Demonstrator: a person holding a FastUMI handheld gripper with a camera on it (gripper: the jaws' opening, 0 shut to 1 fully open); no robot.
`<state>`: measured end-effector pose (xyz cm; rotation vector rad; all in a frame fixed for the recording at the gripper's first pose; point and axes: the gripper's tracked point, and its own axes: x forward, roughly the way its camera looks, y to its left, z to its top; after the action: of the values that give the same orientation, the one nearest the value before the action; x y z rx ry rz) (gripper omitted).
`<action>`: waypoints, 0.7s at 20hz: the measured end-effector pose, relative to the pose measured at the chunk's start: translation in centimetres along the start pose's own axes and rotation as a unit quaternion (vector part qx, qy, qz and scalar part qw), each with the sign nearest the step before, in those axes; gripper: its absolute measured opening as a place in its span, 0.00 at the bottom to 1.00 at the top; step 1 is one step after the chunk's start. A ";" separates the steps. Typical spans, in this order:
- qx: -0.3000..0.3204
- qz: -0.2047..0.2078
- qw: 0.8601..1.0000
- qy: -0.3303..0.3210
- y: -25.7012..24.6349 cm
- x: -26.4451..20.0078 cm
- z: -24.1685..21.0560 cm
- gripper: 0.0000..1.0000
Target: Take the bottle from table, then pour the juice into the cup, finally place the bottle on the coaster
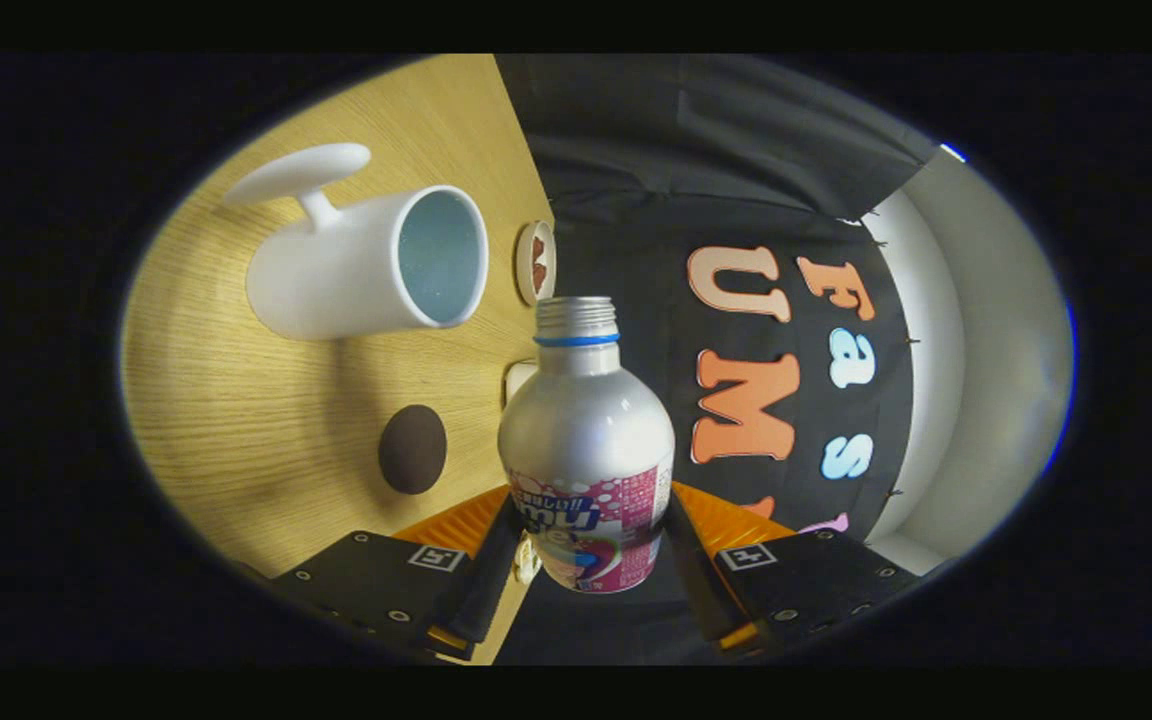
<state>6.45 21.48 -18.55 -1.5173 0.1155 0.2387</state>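
The bottle (586,440), a silver one with a pink printed label, a blue ring below its threaded neck and no cap on, sat between the two fingers of the gripper (588,545), which were closed narrowly against its lower body, one on each side, so that both pressed on the label band. The whole view was rolled, so the wooden table (236,440) appeared as a tilted plane off to the left of the fingers, with the booth's black cloth wall to the right. Beyond the fingers and to the left of the bottle's neck stood the white cup (366,265), its open mouth turned toward the bottle and its flat handle on the far side; the inside looked pale blue. Just beyond the bottle's mouth lay a small round coaster (535,262), pale-rimmed with a dark red centre. Nearer the left finger, a dark brown round disc (412,449) lay on the table, apart from the bottle.
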 end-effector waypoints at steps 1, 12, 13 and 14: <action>-0.002 0.001 1.000 -0.001 0.0 0.0 0.0 0.77; -0.050 0.007 0.999 -0.003 0.0 0.3 0.1 0.77; -0.054 0.007 0.998 -0.003 0.0 0.4 0.1 0.77; -0.058 0.006 0.998 -0.003 -0.2 0.4 0.1 0.77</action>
<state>6.92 21.57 -18.45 -1.6323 0.1080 0.2642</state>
